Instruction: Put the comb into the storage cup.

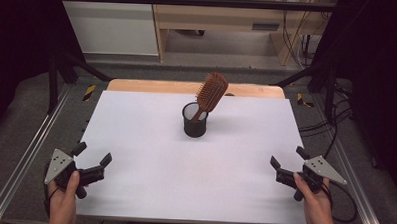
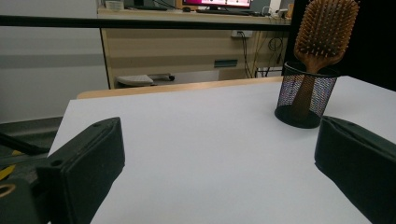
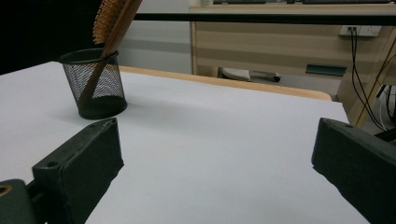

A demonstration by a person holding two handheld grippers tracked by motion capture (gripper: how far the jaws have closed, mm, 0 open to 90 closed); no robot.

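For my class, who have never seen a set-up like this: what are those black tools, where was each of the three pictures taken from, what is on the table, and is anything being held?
A person sits at a white table and holds a hand tool in each hand: the left gripper and the right gripper, each with two black jaws.

The high view looks down from above the person. The two gripper views come from cameras riding on the tools, looking out between their jaws.

On the table stands a black mesh cup with a wooden hairbrush leaning in it, handle down.

Both grippers are open near the table's front corners and hold nothing.
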